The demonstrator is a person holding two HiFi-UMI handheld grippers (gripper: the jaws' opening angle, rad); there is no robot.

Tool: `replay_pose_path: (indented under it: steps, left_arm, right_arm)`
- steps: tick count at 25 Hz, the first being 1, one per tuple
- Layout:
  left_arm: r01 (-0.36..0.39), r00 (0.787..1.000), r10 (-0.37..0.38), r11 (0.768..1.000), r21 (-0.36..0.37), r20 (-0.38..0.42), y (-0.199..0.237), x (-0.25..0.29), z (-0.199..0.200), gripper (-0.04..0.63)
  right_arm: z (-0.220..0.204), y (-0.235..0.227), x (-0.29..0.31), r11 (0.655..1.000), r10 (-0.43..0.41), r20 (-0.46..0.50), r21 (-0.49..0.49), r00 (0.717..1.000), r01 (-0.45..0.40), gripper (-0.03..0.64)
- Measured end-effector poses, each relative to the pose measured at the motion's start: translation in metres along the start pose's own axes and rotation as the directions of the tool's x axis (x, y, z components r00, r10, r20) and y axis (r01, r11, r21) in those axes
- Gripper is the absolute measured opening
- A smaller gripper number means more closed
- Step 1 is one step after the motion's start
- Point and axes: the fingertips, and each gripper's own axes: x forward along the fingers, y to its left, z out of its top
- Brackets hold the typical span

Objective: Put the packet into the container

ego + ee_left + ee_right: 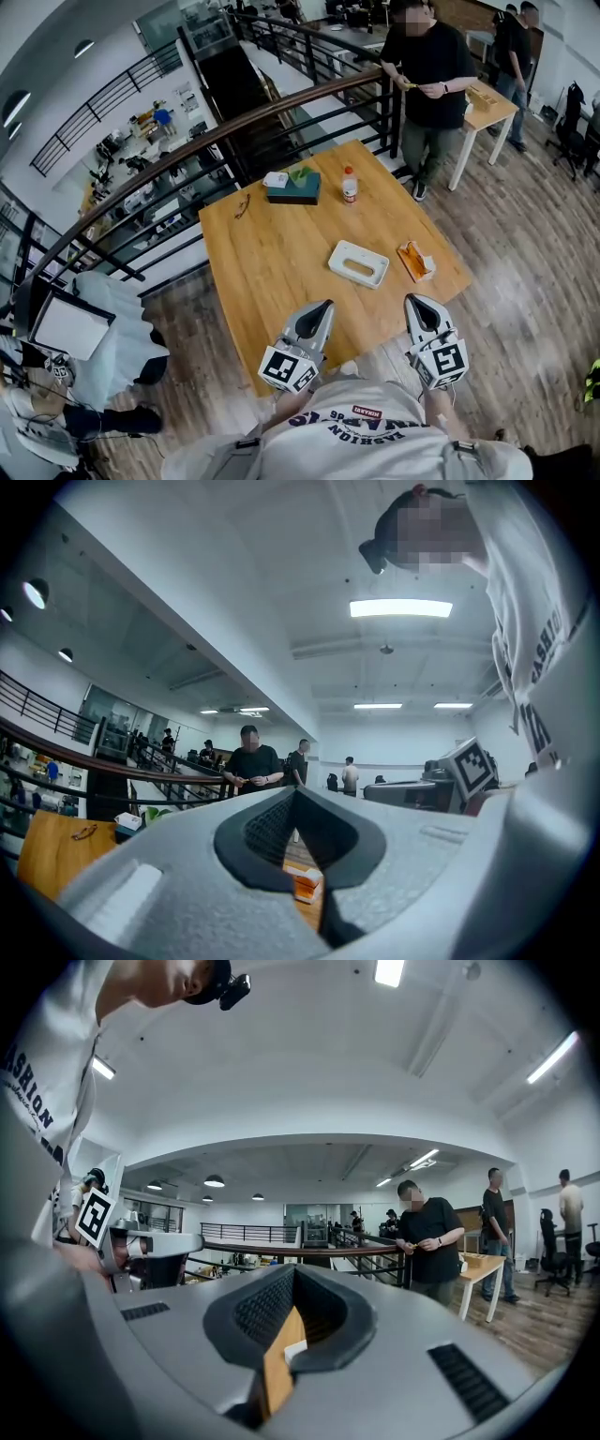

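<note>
An orange packet (415, 260) lies near the right edge of the wooden table (272, 262). Just left of it sits the white rectangular container (358, 263). Both grippers hover over the table's near edge, close to my chest. My left gripper (316, 322) is shut with nothing in it, and the left gripper view shows the packet (305, 885) through the slit under its jaws (295, 794). My right gripper (421, 317) is also shut and holds nothing. In the right gripper view, a strip of table and a white corner of the container (298, 1352) show below its jaws (295, 1269).
At the table's far side stand a teal box (292, 187), a small bottle (350, 185) and a pair of glasses (242, 205). A person in black (427, 84) stands beyond the far right corner. A curved railing (281, 103) runs behind, and a light side table (487, 103) stands at right.
</note>
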Motion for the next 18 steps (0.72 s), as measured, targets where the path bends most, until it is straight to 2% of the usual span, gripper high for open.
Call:
replay_pose_path:
  steps: [7,18]
  left_arm:
    - [-0.014,1.000,0.015,0.999,-0.048,0.019,0.013,0.001,-0.003,0.005]
    - [-0.074,0.997,0.074,0.997,-0.034,-0.004,0.015,-0.001,0.005,0.005]
  right_arm:
    - [-0.011,0.011,0.012,1.000,0.011,-0.037,0.003,0.999,-0.011,0.008]
    - [0.004,0.003,0.030,0.998,0.065,-0.013,-0.002,0.998,-0.065,0.008]
